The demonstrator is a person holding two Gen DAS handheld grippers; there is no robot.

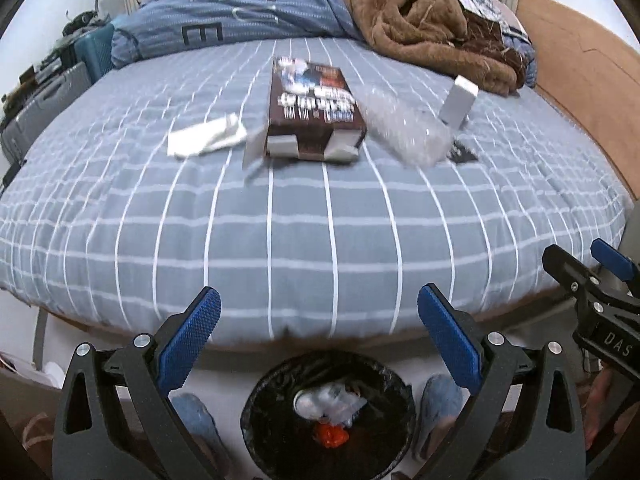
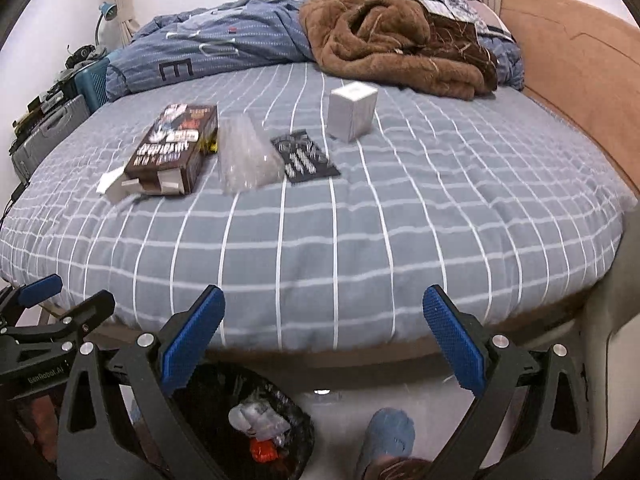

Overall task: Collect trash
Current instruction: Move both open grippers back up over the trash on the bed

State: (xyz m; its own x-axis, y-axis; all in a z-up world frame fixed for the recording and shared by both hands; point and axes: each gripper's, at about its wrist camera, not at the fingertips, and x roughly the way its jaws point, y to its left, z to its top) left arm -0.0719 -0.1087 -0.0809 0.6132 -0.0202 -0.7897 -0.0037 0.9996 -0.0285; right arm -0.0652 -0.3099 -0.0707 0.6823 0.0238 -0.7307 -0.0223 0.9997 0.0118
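Left gripper (image 1: pixel 319 344) and right gripper (image 2: pixel 324 344): jaws spread wide, both empty, held side by side above the bin (image 1: pixel 280 384) at the foot of the bed (image 1: pixel 320 232).

Trash on the bed, well apart from both: brown box (image 1: pixel 314 112), crumpled tissue (image 1: pixel 206 138), clear wrap (image 1: pixel 400 128), dark packet (image 2: pixel 306 156), white box (image 2: pixel 352 116).

Risk: the box's open end flaps may fold under a pinch; wrap is slippery.

Near half of the bed is bare, so approach is open.

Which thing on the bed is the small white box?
Start at the brown blanket heaped at the far end of the bed. Just in front of it stands the white box. It alone is upright and plain; the printed carton and clear wrapper lie flat.
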